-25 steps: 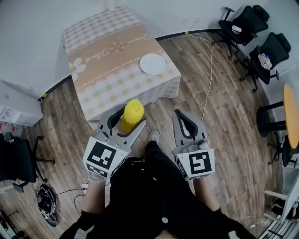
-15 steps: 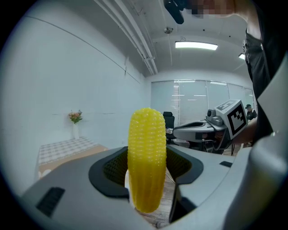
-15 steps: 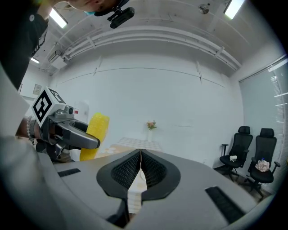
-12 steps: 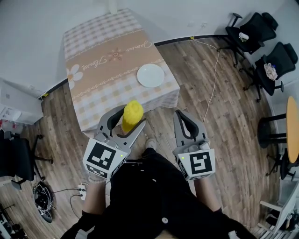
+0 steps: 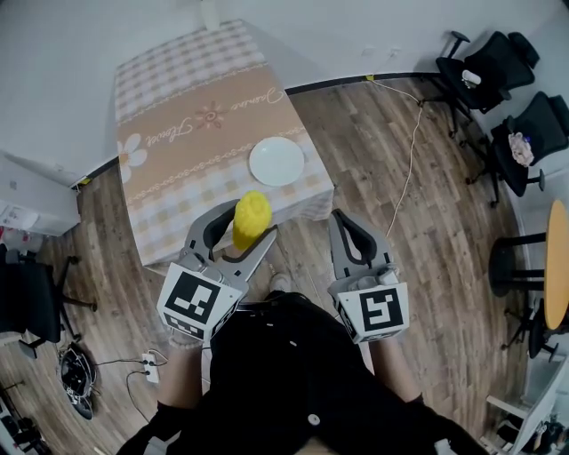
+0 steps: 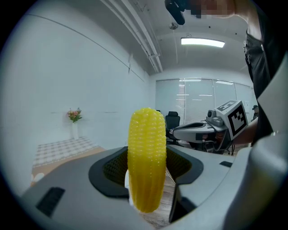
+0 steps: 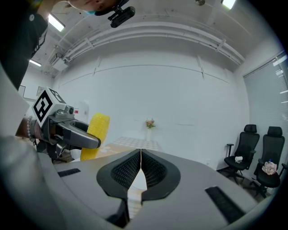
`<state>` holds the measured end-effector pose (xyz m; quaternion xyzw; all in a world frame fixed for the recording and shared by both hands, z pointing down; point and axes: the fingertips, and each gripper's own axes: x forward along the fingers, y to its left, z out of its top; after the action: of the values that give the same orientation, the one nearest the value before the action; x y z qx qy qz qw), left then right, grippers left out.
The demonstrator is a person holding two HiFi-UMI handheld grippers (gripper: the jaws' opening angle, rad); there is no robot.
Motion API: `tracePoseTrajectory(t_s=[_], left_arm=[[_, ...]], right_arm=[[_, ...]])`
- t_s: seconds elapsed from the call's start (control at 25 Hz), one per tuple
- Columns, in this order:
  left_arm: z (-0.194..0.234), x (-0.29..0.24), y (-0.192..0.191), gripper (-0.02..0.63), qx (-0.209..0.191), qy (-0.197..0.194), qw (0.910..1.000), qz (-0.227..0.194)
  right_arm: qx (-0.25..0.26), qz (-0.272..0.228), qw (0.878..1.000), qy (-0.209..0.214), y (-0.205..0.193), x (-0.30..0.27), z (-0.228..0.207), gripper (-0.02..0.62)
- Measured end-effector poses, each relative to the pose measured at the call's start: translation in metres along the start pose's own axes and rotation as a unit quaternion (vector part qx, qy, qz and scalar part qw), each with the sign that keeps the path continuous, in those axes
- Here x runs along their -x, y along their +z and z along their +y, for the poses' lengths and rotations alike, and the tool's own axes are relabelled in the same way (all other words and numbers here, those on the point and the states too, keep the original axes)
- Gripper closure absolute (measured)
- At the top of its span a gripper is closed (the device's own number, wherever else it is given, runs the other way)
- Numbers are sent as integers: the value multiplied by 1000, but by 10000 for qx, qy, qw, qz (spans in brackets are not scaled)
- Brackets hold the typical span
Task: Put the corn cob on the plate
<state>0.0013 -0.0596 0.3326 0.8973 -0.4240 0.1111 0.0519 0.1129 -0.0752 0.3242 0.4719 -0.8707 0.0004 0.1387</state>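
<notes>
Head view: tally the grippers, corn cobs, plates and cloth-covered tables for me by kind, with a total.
grippers: 2, left gripper and right gripper
corn cob: 1
plate: 1
table: 1
total: 5

Grey-brown wood-plank floor (image 5: pixel 427 222) meets plain white walls (image 5: pixel 356 27). A rectangular table under a beige checked cloth with flower print (image 5: pixel 204 80) stands by the far wall. Two black wheeled office chairs (image 5: pixel 484 58) sit at the right, near a round orange-topped table (image 5: pixel 558 253). A long ceiling light panel (image 6: pixel 202 42) glows above glazed windows (image 6: pixel 198 96)
</notes>
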Motion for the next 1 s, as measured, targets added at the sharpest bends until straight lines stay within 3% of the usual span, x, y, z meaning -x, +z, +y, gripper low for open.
tracePoseTrajectory(t_s=[0.4,1.0], left_arm=[[7,-28,7,347,-14,205,9998,24],[12,-37,9,348,-41,233,9997,85]], right_arm=[[42,-114,9996,237,1,-20,-26,554],[-11,-69,9999,134,-3,-22,-40,554]])
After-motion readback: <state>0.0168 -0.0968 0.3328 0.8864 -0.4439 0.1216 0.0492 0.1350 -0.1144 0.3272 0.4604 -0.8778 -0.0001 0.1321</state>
